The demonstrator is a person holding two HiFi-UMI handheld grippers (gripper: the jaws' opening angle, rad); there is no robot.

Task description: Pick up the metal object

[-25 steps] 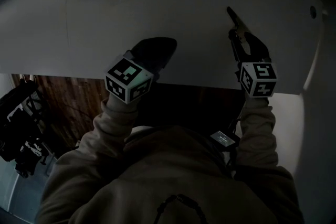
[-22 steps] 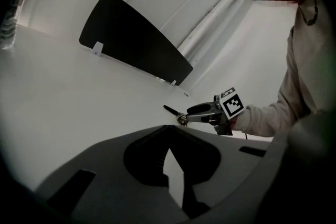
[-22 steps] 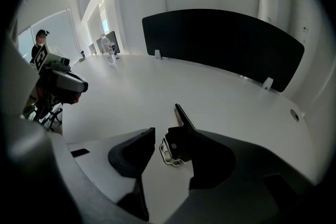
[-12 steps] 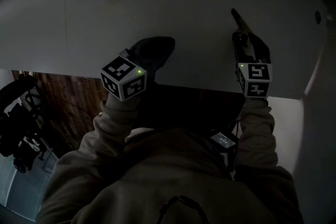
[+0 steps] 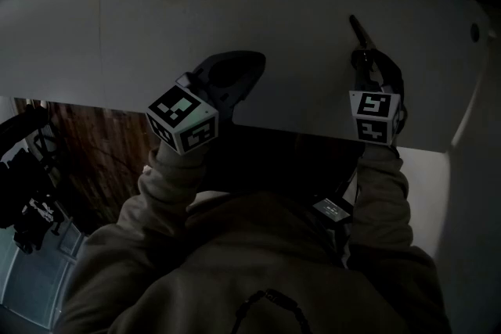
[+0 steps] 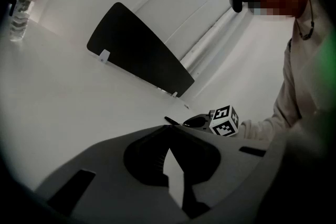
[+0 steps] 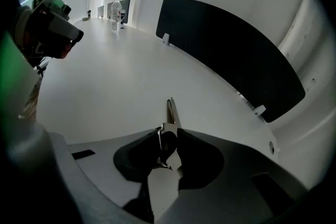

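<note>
The right gripper (image 7: 169, 136) has just been closing its 2 fingers, now clamped on the slim silver metal object (image 7: 170, 112) between them, likely ready to lift. The left gripper (image 6: 169, 144) has its fingers together, empty.

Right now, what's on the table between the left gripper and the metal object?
Bare white table between the left gripper and the metal object, nothing else. The head view shows it; the left gripper view agrees.

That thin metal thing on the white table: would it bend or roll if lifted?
The metal thing looks stiff: its thin pointed tip runs straight. Probably light, being so slender. Flat-sided, it would likely slide on the smooth table, not roll.
</note>
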